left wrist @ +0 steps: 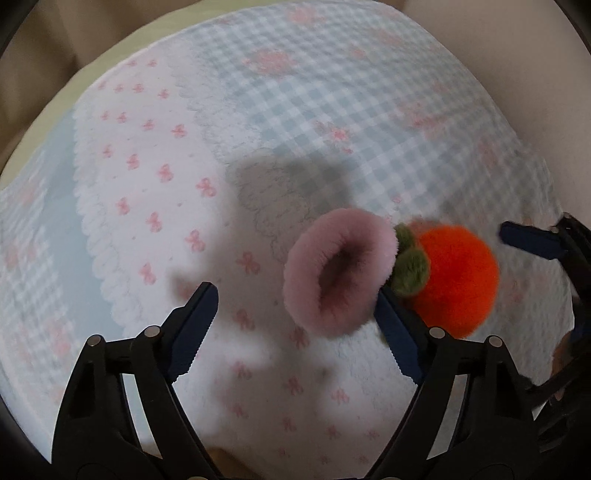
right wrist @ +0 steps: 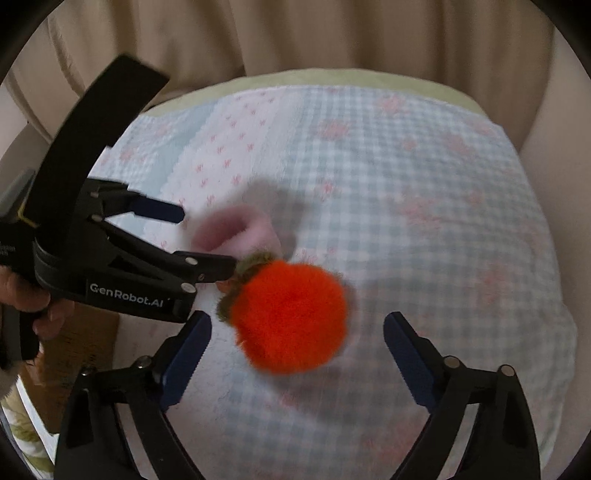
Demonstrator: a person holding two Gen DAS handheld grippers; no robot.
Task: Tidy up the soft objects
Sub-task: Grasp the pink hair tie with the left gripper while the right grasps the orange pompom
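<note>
Hovering with jaws apart, the left gripper [left wrist: 295, 314] and right gripper [right wrist: 295, 350] flank the centre-frame plush scrunchie [left wrist: 340, 273]; next, seemingly, one must clamp its orange pompom [right wrist: 291, 317].

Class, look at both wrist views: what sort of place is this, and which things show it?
Probably a home room: a soft surface under a patchwork blanket, beige curtains behind, and a fluffy scrunchie with an orange pompom.

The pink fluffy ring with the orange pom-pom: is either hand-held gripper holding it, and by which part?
Neither. The left hand-held gripper and right hand-held gripper are both open around the fluffy ring and pom-pom, which appear blurred.
</note>
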